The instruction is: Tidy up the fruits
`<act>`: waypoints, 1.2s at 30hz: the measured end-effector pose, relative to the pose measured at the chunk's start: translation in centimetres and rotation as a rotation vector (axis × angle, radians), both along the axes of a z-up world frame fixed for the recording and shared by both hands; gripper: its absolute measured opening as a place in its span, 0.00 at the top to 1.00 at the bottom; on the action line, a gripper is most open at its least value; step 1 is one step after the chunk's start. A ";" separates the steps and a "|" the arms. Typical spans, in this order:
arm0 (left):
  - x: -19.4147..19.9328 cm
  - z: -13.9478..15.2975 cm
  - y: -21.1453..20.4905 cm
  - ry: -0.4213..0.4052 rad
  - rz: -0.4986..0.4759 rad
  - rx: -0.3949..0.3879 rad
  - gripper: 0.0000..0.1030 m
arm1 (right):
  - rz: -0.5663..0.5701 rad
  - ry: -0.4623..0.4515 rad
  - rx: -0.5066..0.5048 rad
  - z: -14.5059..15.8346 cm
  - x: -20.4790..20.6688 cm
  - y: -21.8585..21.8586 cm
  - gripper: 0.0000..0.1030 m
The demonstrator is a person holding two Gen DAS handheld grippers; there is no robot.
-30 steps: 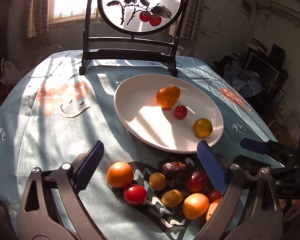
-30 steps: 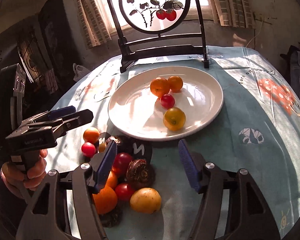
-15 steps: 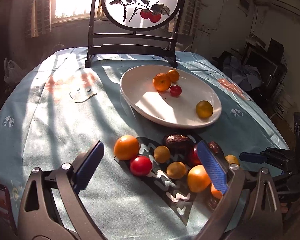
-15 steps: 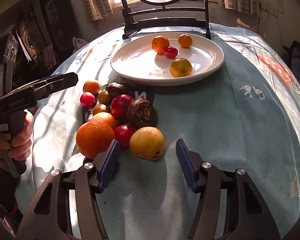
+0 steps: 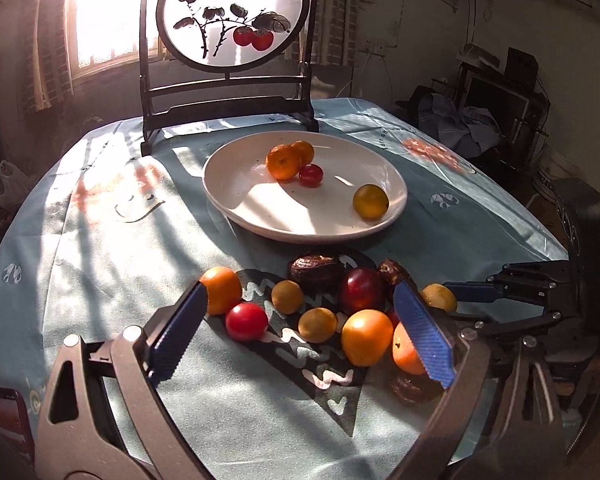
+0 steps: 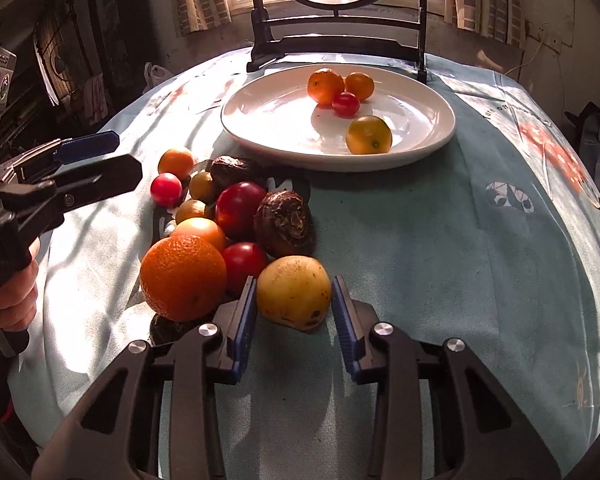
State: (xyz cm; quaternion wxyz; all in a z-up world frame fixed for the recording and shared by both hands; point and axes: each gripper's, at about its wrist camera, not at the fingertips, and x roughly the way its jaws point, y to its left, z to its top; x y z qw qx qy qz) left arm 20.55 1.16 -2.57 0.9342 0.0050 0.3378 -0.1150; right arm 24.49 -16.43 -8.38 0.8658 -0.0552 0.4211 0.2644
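Behind the plate (image 5: pixel 220 184), screen (image 5: pixel 230 14) with brushed Chinese characters

Strongly backlit by a window (image 5: pixel 100 20) behind the far edge of the desk (image 5: pixel 80 240), with blown-out glare and a reddish flare in the upper left corner of the left wrist view and the round painted screen (image 5: pixel 232 16) glowing white against it. Hard, low sunlight across the desk, throwing long streaked shadows toward the near edge and leaving bright highlights on the white plate (image 6: pixel 420 136), while the room on both sides sinks into deep murk. Sharp at centre, heavily bowed by fisheye distortion and vignetted black at all four corners.
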 end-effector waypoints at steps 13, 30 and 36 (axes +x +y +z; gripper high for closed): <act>-2.4 -2.0 -7.0 0.018 -0.311 0.128 0.36 | -0.155 0.011 0.220 2.5 0.4 -4.8 0.64; -2.0 -3.0 -7.3 0.036 -0.275 0.159 0.63 | -0.151 0.015 0.224 2.3 -0.2 -4.9 0.64; -1.9 -2.7 -6.7 0.054 -0.267 0.109 0.64 | -0.153 0.025 0.223 2.1 0.0 -5.0 0.64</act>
